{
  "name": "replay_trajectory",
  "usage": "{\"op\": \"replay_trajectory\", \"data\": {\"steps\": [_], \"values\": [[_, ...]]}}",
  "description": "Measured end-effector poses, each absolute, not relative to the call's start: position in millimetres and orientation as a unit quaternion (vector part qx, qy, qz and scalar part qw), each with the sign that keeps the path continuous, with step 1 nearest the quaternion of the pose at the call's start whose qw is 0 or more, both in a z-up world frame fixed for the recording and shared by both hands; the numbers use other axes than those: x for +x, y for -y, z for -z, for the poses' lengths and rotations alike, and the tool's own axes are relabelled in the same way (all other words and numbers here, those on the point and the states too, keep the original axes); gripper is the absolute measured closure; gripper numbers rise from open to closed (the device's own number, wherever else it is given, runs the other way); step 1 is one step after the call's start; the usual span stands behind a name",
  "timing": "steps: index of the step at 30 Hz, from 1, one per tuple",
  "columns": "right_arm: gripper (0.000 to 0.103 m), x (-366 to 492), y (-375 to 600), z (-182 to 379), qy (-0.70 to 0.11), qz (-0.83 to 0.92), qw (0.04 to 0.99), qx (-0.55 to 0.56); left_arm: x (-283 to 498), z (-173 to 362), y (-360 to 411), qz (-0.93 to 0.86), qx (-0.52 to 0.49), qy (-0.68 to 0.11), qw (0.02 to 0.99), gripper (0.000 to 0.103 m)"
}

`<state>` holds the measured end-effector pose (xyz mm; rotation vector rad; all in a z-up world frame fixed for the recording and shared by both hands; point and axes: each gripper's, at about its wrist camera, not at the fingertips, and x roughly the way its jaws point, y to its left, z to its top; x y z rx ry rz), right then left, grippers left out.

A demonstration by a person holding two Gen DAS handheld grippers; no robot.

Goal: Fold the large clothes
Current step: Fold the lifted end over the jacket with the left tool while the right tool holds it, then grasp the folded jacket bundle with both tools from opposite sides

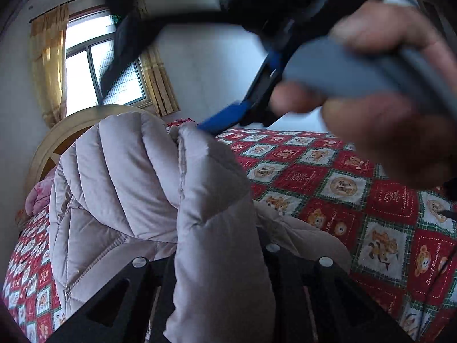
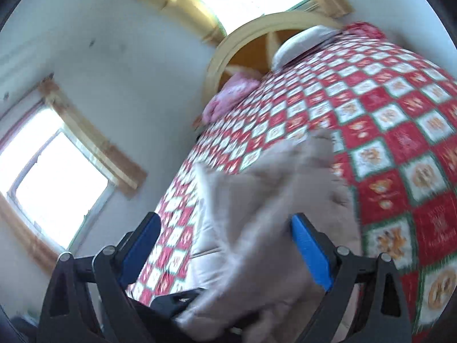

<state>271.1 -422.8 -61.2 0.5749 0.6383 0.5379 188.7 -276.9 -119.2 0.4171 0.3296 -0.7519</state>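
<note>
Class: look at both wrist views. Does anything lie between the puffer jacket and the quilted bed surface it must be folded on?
Nothing visible does. The beige puffer jacket hangs directly over bare red patchwork quilt; the pink bundle and pillow sit far off by the headboard.

Home bedroom: quilted bed (image 2: 400, 131), wooden headboard (image 2: 228, 48), curtained window (image 1: 105, 71).

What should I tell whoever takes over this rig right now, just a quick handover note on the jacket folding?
Left gripper: fingertips buried in a fold of the beige puffer jacket, apparently clamped on it and lifting it off the bed.
Right gripper: jaws wide open, jacket fabric between the blue pads but not pinched; the image is blurred.
Jacket: bunched and partly raised over the red checked bedspread, near the headboard.
Done: no neat fold visible.
Left: close the right gripper on the fabric, spread the jacket flat, then fold.
</note>
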Motion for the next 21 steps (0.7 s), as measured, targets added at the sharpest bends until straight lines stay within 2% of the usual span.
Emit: {"op": "replay_trajectory", "data": {"steps": [1,2,4,5,6,8,11,14,18,21], "values": [[0.008,277.5,416.6,62.0,-0.32,-0.259,0.873,0.26,186.4,115.8,280.9,0.357,0.205,-0.157,0.898,0.083],[0.012,287.5,406.6,65.1,-0.343,-0.25,0.875,0.233,179.0,107.1,286.4,0.347,0.211,-0.158,0.9,0.076],[0.033,302.3,400.3,75.9,-0.378,-0.221,0.876,0.204,167.2,97.3,283.2,0.342,0.22,-0.147,0.902,0.066],[0.048,309.2,400.8,84.0,-0.398,-0.202,0.874,0.195,158.1,92.1,280.0,0.337,0.223,-0.135,0.905,0.049],[0.051,313.2,405.2,90.0,-0.407,-0.193,0.871,0.196,148.7,85.6,273.4,0.335,0.221,-0.123,0.908,0.027],[0.052,313.5,418.2,103.1,-0.413,-0.171,0.871,0.203,126.1,68.1,248.7,0.351,0.196,-0.093,0.911,0.01],[0.055,309.4,431.9,114.8,-0.42,-0.148,0.873,0.201,122.6,48.7,209.2,0.346,0.157,-0.086,0.921,0.01],[0.055,306.6,439.9,122.8,-0.42,-0.147,0.873,0.201,167.7,44.2,173.4,0.281,0.121,-0.11,0.946,0.006],[0.055,301.9,443.3,126.1,-0.424,-0.135,0.874,0.193,256.7,78.9,157.4,0.216,0.105,-0.195,0.951,0.006],[0.055,298.3,440.8,111.9,-0.42,-0.108,0.881,0.191,280.8,104.4,167.5,0.249,0.086,-0.223,0.939,0.006]]}}
